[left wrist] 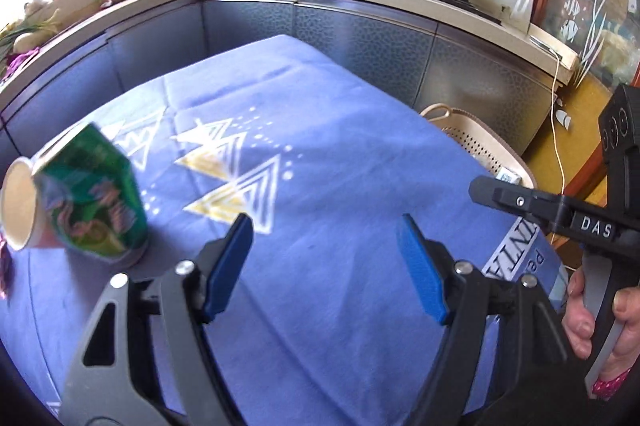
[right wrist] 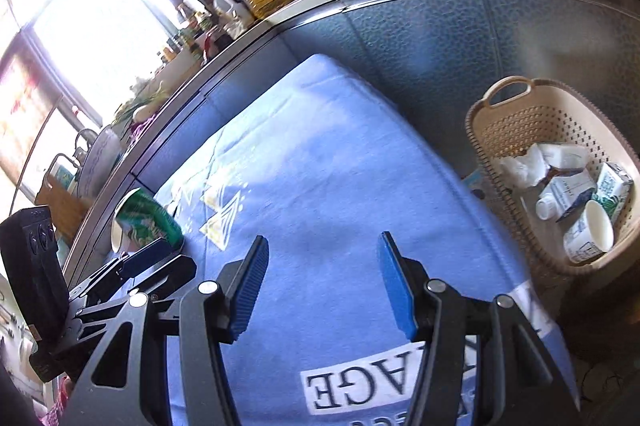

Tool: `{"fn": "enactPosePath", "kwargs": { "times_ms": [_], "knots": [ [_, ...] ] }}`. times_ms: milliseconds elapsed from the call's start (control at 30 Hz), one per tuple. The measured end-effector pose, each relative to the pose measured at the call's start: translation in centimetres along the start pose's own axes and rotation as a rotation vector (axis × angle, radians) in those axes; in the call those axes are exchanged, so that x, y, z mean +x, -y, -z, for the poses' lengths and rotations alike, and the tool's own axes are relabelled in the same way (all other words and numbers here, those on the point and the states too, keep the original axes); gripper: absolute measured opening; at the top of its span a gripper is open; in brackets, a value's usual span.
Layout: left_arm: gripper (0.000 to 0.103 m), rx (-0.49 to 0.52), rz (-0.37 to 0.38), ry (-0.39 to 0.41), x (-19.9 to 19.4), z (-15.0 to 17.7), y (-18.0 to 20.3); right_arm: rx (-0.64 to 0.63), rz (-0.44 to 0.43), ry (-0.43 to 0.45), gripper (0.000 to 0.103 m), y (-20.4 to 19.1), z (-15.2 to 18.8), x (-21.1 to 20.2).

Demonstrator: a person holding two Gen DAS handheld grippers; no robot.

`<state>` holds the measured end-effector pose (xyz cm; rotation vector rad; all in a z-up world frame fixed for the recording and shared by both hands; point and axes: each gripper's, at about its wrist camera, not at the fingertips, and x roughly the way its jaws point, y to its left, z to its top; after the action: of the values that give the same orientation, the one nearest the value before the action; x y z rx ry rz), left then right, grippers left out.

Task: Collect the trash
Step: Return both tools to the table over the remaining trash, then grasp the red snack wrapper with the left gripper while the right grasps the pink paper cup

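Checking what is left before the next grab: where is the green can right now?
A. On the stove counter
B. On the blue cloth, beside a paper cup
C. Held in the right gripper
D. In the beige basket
B: the green can sits on the blue cloth next to the paper cup, while the right gripper is open and holds nothing.

Left gripper and right gripper side by side, jaws spread wide, gripping nothing, angled downward.
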<state>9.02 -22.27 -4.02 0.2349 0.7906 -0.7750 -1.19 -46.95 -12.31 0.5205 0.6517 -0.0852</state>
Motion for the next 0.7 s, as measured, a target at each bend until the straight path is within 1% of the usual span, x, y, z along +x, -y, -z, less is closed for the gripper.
{"fn": "enactPosePath", "kwargs": {
  "times_ms": [133, 233, 433, 567, 700],
  "knots": [
    [0.071, -0.065, -0.054, 0.007, -2.6, 3.1, -4.9, -0.062, -0.036, -0.059, 0.057, -3.9, 1.1, 2.3],
    [0.071, -0.133, -0.111, 0.008, -4.7, 5.6, -9.0, -0.115, -0.061, -0.102, 0.057, -6.9, 2.0, 3.9],
    [0.071, -0.276, -0.215, 0.009, -8.3, 9.5, -16.3, -0.217, -0.115, -0.18, 0.057, -12.8, 3.6, 6.9],
    [0.071, -0.345, -0.299, 0.026, -10.1, 10.5, -20.3, -0.288, -0.146, -0.218, 0.057, -16.2, 4.8, 8.1],
    [0.071, -0.378, -0.41, 0.043, -10.8, 10.1, -24.5, -0.352, -0.172, -0.243, 0.057, -19.4, 5.6, 8.8]
  ]
}}
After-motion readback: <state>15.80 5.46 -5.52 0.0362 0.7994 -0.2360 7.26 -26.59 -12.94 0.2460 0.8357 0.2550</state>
